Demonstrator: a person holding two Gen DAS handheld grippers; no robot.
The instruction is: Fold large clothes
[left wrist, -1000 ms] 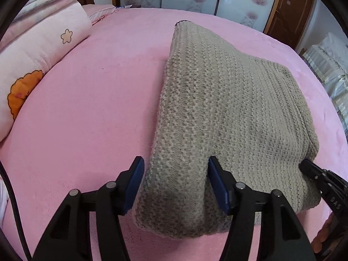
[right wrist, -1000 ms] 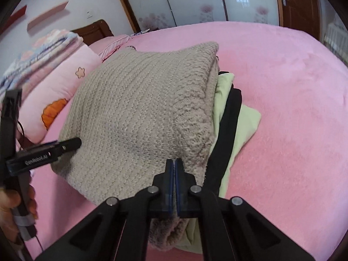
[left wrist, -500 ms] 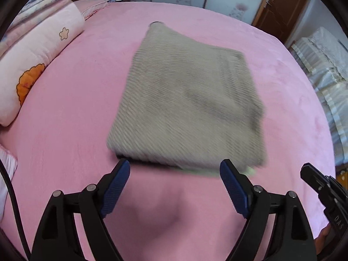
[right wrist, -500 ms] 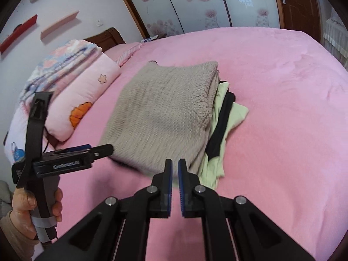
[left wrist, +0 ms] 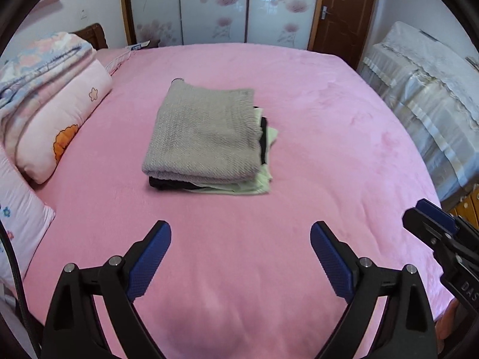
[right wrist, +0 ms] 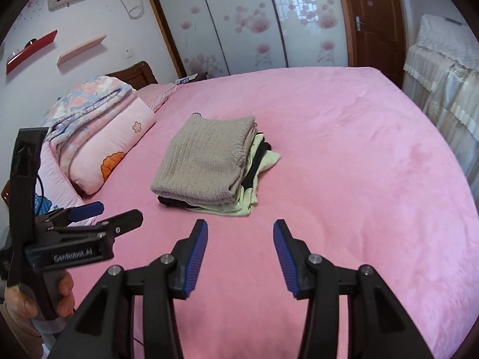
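pink bed (left wrist: 329, 137) | folded sweater (left wrist: 203, 137) | left tongs (right wrist: 110, 218) "genrobot.ai"

Pink bed (left wrist: 299, 95) | floral sliding wardrobe doors (left wrist: 215, 6) | brown door (left wrist: 341, 9) — daylight, seemingly through glass

Left hand-held gripper (left wrist: 241, 236): jaws spread wide, nothing between the blue pads (left wrist: 149, 261); level, pointing forward.
Left hand-held gripper, seen from the right wrist camera (right wrist: 98, 214): side-on at the left edge, tips parted.
Left hand (right wrist: 39, 296): wrapped round the handle, fingers curled; thumb position unclear, partly hidden.
Right hand-held gripper (right wrist: 239, 230): jaws parted, narrower than the left, empty; ribbed blue pads (right wrist: 196, 255) face each other.
Right hand-held gripper, seen from the left wrist camera (left wrist: 431, 220): only the tips show at the right edge; gap hard to judge.
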